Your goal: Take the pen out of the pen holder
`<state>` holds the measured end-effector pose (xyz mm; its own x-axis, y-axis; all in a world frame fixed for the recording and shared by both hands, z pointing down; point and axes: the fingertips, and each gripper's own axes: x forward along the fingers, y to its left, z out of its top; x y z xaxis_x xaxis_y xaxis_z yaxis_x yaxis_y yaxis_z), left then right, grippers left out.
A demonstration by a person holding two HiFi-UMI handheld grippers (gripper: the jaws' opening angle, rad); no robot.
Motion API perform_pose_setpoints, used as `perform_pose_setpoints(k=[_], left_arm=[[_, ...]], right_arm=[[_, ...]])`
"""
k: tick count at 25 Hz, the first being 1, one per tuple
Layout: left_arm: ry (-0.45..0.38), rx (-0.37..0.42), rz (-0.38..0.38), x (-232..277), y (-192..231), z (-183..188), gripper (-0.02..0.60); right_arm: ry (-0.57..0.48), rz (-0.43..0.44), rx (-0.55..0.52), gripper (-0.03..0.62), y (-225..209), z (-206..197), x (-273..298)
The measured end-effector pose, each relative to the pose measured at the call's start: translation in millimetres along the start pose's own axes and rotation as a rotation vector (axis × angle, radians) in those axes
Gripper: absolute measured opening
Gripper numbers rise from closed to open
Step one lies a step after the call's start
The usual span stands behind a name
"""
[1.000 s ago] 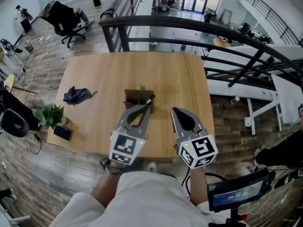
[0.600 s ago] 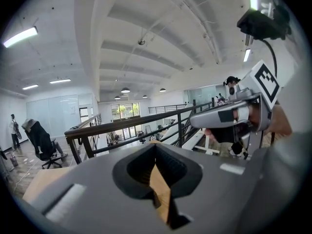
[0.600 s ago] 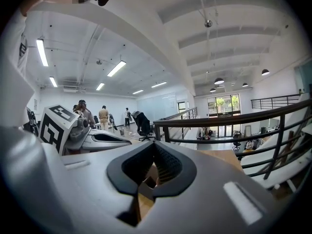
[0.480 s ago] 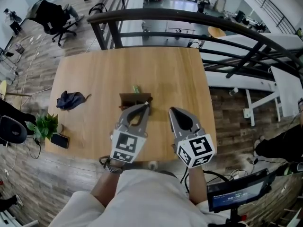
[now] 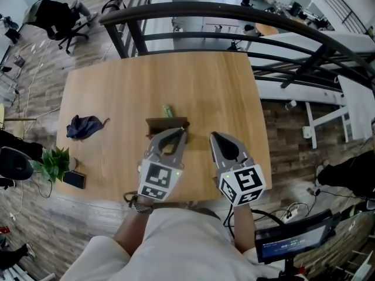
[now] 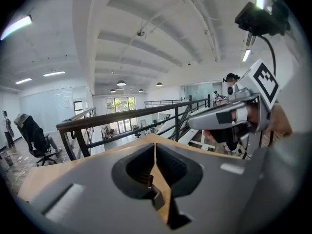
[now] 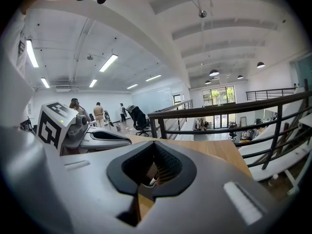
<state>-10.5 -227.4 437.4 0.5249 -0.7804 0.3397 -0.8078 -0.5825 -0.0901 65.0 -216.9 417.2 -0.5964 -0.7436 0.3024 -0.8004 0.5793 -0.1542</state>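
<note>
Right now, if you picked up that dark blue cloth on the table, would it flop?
Probably yes: the dark blue cloth lies crumpled in folds, so it likely droops and weighs little. Pushed, it would probably bunch up rather than slide whole across the wooden table.

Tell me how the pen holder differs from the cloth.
The pen holder is brown and boxy; the cloth is dark blue and crumpled. The pen holder stands mid-table by the left gripper; the cloth lies far left. Both rest on the wooden table.

Bright, even ceiling light; sharp frames, fisheye-bent edges.
</note>
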Motion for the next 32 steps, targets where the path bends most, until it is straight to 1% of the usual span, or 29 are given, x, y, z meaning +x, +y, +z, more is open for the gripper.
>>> perform_pose_setpoints(k=[5, 17, 26, 29, 32], left_arm=[[0.048, 0.015, -0.033, 11.3, -1.7, -16.5, 0.024], [0.171, 0.005, -0.098, 41.8, -0.9, -63.2, 0.047], [0.246, 0.018, -0.112, 59.6, 1.7, -93.6, 0.054], [0.271, 0.006, -0.133, 64.8, -0.4, -104.3, 0.064], [0.287, 0.001, -0.137, 69.0, -1.3, -112.3, 0.066]], right_arm=[[0.026, -0.008, 0.017, 0.002, -0.9, -9.4, 7.7], [0.084, -0.030, 0.054, 0.002, -11.4, -29.2, 24.0], [0.131, -0.039, 0.066, 0.002, -18.9, -44.7, 29.8], [0.143, -0.038, 0.068, 0.002, -19.5, -47.9, 32.2], [0.155, -0.038, 0.072, 0.002, -18.7, -52.4, 33.7]])
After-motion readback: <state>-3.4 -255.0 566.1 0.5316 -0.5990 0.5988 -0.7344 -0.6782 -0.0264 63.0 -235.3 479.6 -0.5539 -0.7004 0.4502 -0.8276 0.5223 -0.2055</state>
